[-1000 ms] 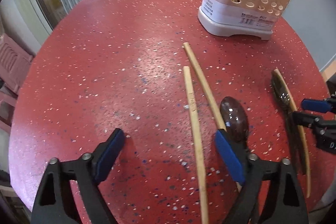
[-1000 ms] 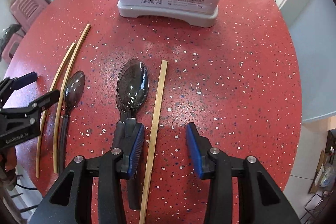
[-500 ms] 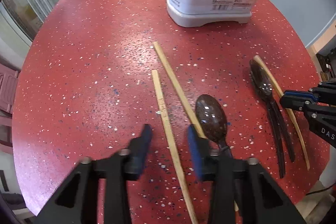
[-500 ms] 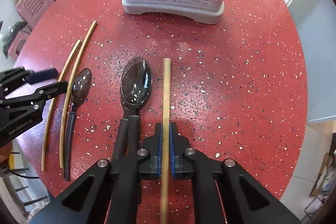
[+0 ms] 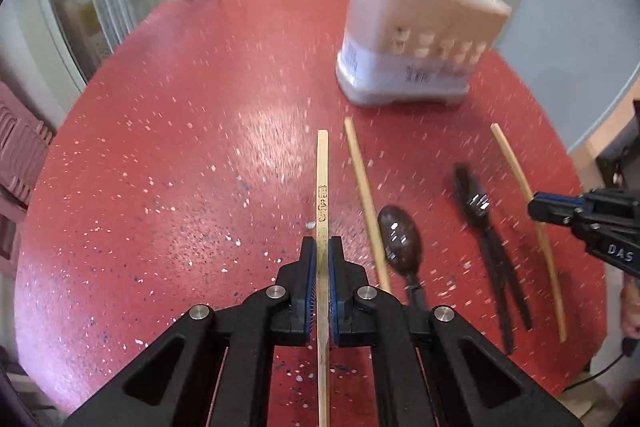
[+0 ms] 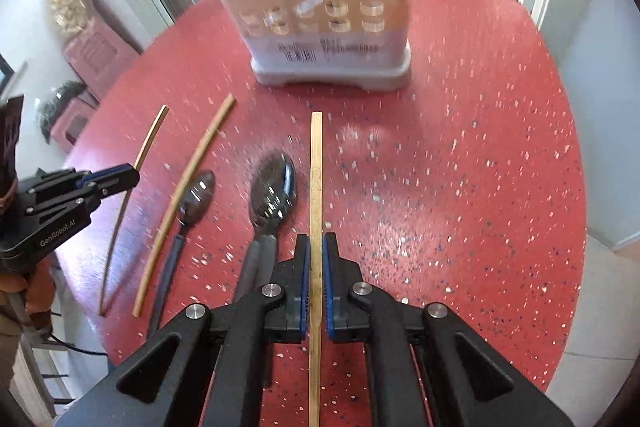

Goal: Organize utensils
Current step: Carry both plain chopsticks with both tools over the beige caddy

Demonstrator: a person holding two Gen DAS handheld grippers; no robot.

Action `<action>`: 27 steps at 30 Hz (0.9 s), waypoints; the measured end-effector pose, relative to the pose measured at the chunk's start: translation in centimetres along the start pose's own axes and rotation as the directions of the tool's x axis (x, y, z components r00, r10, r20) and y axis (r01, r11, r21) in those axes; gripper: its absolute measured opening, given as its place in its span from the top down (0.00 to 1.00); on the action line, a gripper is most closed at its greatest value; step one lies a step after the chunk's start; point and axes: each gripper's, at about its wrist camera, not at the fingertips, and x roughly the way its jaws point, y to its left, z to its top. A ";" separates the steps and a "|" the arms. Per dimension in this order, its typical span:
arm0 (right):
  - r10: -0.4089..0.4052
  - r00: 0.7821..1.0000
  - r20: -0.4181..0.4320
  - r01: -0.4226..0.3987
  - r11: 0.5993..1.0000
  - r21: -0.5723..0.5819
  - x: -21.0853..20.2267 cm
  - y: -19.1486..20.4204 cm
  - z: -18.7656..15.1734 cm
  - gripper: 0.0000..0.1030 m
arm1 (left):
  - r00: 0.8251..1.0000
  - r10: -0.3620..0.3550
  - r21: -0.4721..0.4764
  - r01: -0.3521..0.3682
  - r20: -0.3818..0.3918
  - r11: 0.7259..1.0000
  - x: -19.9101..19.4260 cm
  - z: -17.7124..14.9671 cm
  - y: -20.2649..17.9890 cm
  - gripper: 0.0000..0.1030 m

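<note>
Utensil holder (image 6: 332, 27) stands behind spoons (image 6: 272, 195) (chopsticks (image 6: 188, 187) alongside).

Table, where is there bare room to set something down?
Bare: table left of the left tool's chopstick, out to the rim, and right of the right tool's chopstick. Crowded: between them, where spoons and a loose chopstick lie before the holder.

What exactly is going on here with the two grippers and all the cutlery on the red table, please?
A person is sorting utensils with two handheld grippers. The left gripper is shut on one wooden chopstick, the right gripper on another. One chopstick and dark spoons lie on the table; the holder waits beyond.
</note>
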 end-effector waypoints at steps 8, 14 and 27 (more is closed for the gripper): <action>0.056 0.989 0.134 -0.055 0.998 -0.012 -4.9 0.1 0.0 0.94 | 0.987 -0.036 -0.030 0.041 0.157 0.999 -4.9 0.8 -0.2 0.67; 0.102 0.973 0.207 -0.105 0.994 0.003 -6.7 0.8 2.0 0.94 | 0.969 -0.072 -0.019 0.078 0.235 0.997 -7.5 2.2 0.5 0.67; 0.104 0.933 0.346 -0.112 0.994 0.002 -10.1 0.3 7.6 0.94 | 0.918 -0.107 -0.045 0.134 0.382 0.990 -12.1 8.5 -0.1 0.67</action>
